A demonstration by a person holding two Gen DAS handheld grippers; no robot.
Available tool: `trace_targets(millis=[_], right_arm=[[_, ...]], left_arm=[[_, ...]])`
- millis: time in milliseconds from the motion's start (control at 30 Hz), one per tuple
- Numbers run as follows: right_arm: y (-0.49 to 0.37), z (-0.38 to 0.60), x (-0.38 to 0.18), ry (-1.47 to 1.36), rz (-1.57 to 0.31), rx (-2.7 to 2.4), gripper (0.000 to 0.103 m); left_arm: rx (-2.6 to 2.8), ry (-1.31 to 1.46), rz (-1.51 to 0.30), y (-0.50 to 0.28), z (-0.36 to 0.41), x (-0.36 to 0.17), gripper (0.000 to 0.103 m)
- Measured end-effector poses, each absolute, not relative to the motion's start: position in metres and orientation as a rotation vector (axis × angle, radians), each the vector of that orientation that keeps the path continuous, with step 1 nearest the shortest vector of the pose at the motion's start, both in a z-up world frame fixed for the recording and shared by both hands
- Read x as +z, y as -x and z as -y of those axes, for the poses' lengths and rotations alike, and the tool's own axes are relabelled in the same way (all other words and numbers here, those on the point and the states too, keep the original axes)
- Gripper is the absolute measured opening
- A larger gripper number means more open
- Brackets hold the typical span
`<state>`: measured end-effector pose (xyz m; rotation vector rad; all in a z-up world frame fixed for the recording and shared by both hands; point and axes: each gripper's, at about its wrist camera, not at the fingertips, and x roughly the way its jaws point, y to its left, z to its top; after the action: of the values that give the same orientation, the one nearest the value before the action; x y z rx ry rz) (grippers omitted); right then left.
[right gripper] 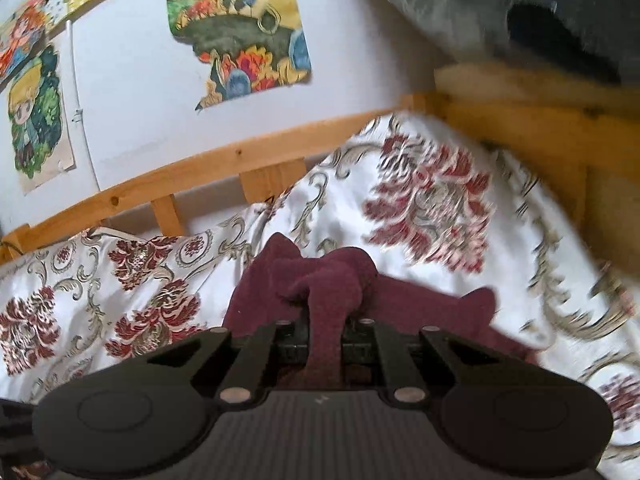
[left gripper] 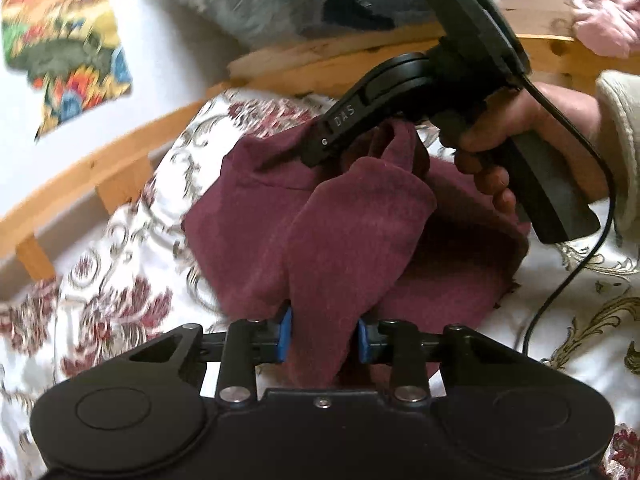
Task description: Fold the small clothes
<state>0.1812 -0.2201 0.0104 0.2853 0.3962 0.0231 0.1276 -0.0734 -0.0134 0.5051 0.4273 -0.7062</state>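
A small maroon fleece garment lies bunched on the flowered bedspread. In the left wrist view, a fold of it runs down between the blue pads of my left gripper, which press on it from both sides. My right gripper, held by a hand, bites into the far edge of the garment. In the right wrist view, the right gripper is shut on a lifted strip of the maroon garment, and the rest trails off to the right on the bedspread.
A wooden bed rail runs along the wall behind the bedspread, with a wooden headboard at the right. Colourful pictures hang on the wall. A grey fluffy bundle and a pink cloth sit above the headboard. A black cable hangs from the right gripper.
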Motion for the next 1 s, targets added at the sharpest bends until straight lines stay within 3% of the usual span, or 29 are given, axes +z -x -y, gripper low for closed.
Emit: trace_targets(millis=[133,733,900,1000], right_arm=[[-0.165,0.23,0.013,-0.222,-0.388,-0.018,0.011],[-0.127,0.265,-0.018,-0.346,-0.411,-0.127,0.011],[-0.127,0.271,-0.026,-0.383,-0.411,-0.13,0.012],[-0.127,0.275,-0.029,-0.414,-0.405,-0.122,0.013]], left_arm=[[-0.74,-0.518,-0.405,-0.123,0.087,-0.011,0.025],[-0.807,-0.578,-0.418,-0.106,0.111,-0.022,0.026],[-0.825,-0.592,-0.43,-0.105,0.112,-0.028,0.035],[-0.842,-0.561,-0.454,-0.106,0.111,-0.026,0.05]])
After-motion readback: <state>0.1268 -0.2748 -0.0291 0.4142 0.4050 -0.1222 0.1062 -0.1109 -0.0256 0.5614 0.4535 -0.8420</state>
